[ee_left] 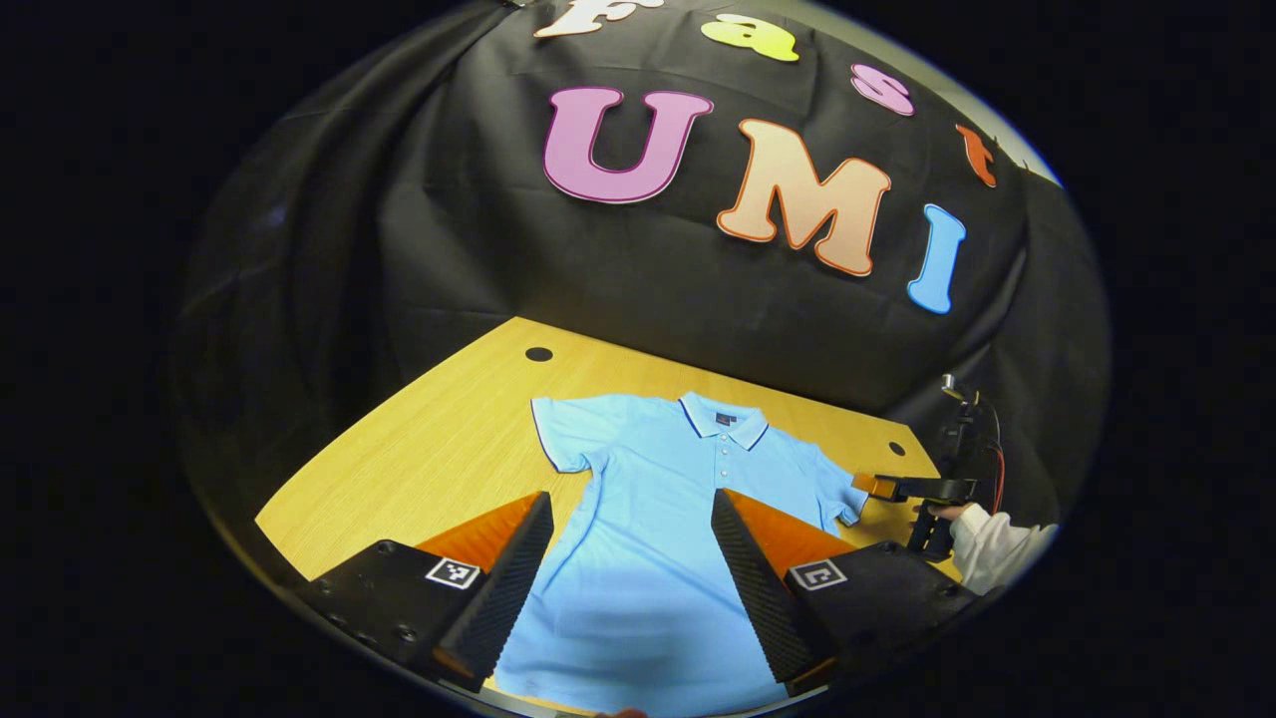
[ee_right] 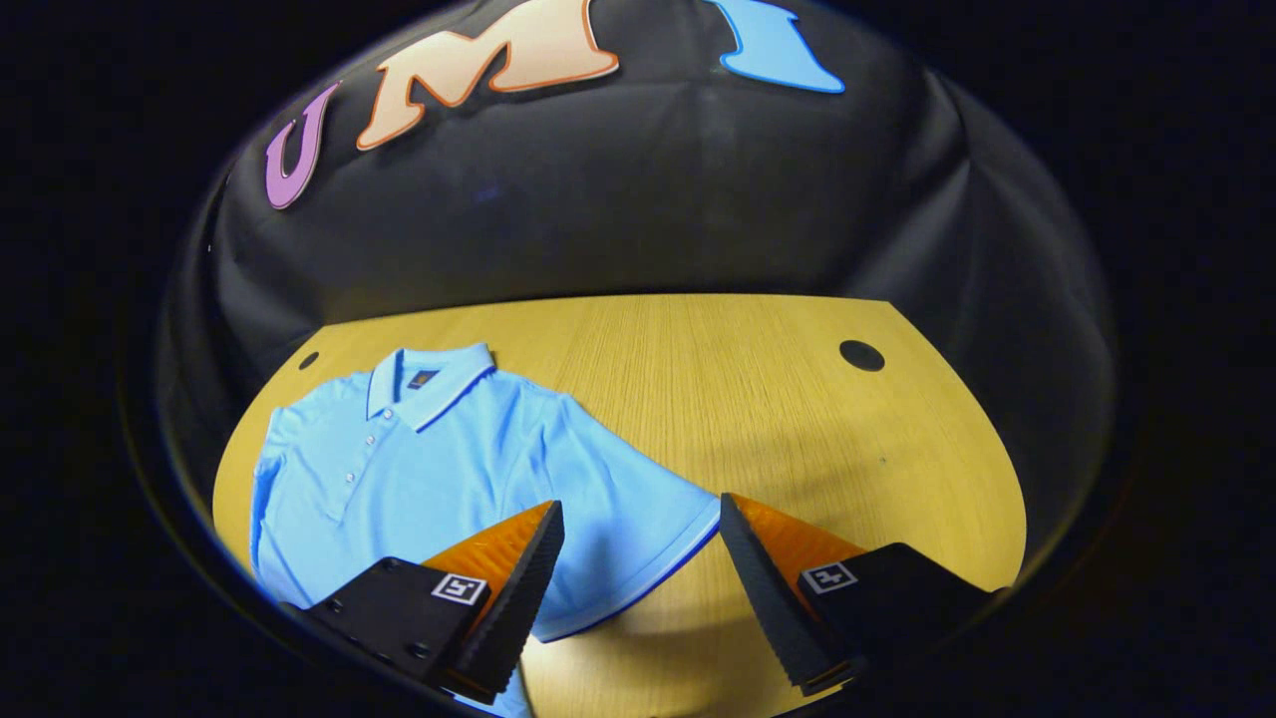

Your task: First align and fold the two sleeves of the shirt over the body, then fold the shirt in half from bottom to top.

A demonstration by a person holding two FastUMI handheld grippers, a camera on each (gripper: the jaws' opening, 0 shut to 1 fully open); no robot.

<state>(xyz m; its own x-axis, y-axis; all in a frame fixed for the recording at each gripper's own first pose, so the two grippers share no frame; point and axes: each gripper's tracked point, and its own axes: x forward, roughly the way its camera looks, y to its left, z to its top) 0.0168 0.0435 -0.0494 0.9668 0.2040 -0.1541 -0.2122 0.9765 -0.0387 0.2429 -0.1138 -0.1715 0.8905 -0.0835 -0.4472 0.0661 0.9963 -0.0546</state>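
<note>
A light blue polo shirt (ee_left: 658, 499) lies flat and face up on the wooden table (ee_left: 439, 449), collar toward the far wall, both short sleeves spread out. My left gripper (ee_left: 633, 504) hovers open over the shirt's lower body, its fingers either side of the middle. In the right gripper view the same shirt (ee_right: 419, 469) lies to the left, and my right gripper (ee_right: 638, 514) is open right at the cuff of the right sleeve (ee_right: 638, 538), nothing pinched. In the left gripper view the right gripper (ee_left: 877, 487) appears beside that sleeve, held by a white-sleeved hand (ee_left: 982, 534).
The table's bare wood (ee_right: 797, 419) stretches to the right of the shirt. Round cable holes (ee_right: 861, 355) sit near the far corners (ee_left: 538, 354). Black cloth closes off the back and sides just behind the table's far edge.
</note>
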